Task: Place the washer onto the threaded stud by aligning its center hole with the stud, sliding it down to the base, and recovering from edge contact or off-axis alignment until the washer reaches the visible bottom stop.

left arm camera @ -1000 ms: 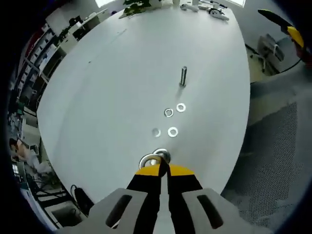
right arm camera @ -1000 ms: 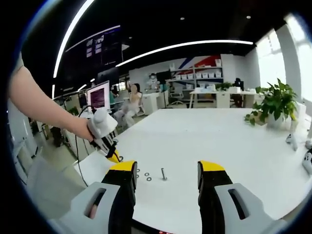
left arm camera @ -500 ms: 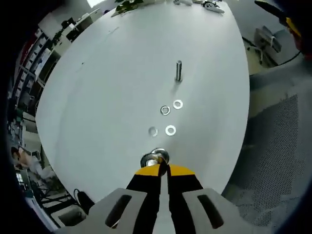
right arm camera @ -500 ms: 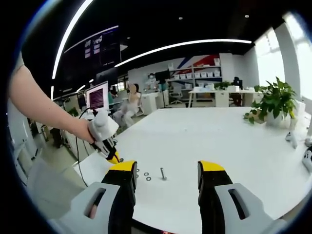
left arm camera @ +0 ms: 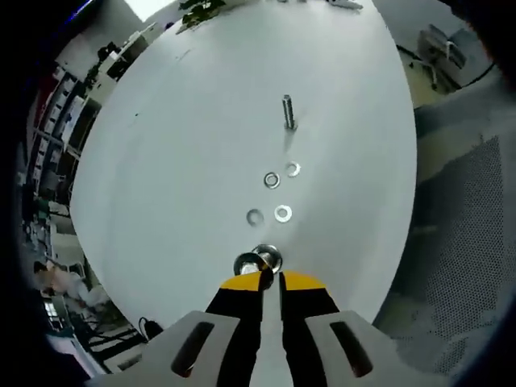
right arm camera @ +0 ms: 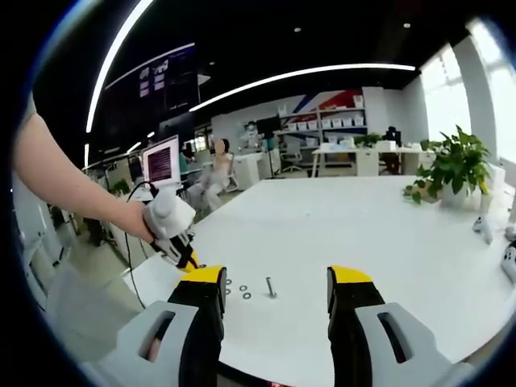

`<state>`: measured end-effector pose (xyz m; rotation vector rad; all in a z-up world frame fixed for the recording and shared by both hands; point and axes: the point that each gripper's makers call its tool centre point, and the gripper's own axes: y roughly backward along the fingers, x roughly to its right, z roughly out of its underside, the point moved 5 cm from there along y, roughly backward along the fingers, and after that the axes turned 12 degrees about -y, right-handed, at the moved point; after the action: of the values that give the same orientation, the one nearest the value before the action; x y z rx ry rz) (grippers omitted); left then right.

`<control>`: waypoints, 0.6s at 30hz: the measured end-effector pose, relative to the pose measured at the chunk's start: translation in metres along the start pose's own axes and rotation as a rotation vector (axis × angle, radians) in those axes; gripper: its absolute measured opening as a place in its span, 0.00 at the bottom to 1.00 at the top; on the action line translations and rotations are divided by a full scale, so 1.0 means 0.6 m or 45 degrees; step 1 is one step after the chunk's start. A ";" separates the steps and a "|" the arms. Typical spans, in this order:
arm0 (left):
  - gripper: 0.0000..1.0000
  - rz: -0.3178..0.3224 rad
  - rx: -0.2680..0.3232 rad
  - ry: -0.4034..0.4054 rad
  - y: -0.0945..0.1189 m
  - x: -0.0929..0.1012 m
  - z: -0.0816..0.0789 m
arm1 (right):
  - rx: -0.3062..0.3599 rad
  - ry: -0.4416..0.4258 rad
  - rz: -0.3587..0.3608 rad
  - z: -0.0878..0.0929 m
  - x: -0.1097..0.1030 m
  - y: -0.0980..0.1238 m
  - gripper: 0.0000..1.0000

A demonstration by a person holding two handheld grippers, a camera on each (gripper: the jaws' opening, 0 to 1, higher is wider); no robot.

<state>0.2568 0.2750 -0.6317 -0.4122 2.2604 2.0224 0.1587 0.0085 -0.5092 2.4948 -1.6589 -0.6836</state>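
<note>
So that it can be carried to the threaded stud [left arm camera: 287, 111], a washer [left arm camera: 258, 261] is pinched by its edge in the closed left gripper [left arm camera: 270, 278], while the right gripper [right arm camera: 270, 286] is held wide open and empty, well back from the white table [left arm camera: 177, 161].

Open-plan office: rows of desks, a monitor [right arm camera: 162, 159], storage shelving [right arm camera: 322, 126], potted plant [right arm camera: 456, 172], ceiling strip lighting [right arm camera: 302, 75].

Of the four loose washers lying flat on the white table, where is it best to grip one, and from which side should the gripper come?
Probably by the rim. Each loose washer lies flat on the table, so only its thin edge offers a hold. Come down from above with jaws astride it and pinch across opposite edges, leaving the hole free for the stud. The left gripper already pinches its washer at the edge like this.
</note>
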 end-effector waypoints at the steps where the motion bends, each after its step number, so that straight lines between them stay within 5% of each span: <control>1: 0.05 -0.016 0.014 0.033 0.002 -0.003 0.000 | -0.001 -0.001 -0.002 0.000 0.000 0.000 0.53; 3: 0.06 0.000 0.093 0.181 0.000 -0.007 -0.005 | -0.003 -0.001 -0.006 0.001 -0.001 0.000 0.53; 6: 0.06 -0.010 0.107 0.146 0.008 -0.007 -0.006 | -0.004 -0.002 -0.010 0.001 -0.002 0.000 0.53; 18: 0.05 -0.012 0.151 0.284 0.004 -0.003 -0.001 | -0.007 -0.014 -0.017 0.002 0.000 0.000 0.53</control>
<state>0.2583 0.2750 -0.6289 -0.6669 2.4834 1.9107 0.1580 0.0086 -0.5103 2.5049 -1.6432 -0.7040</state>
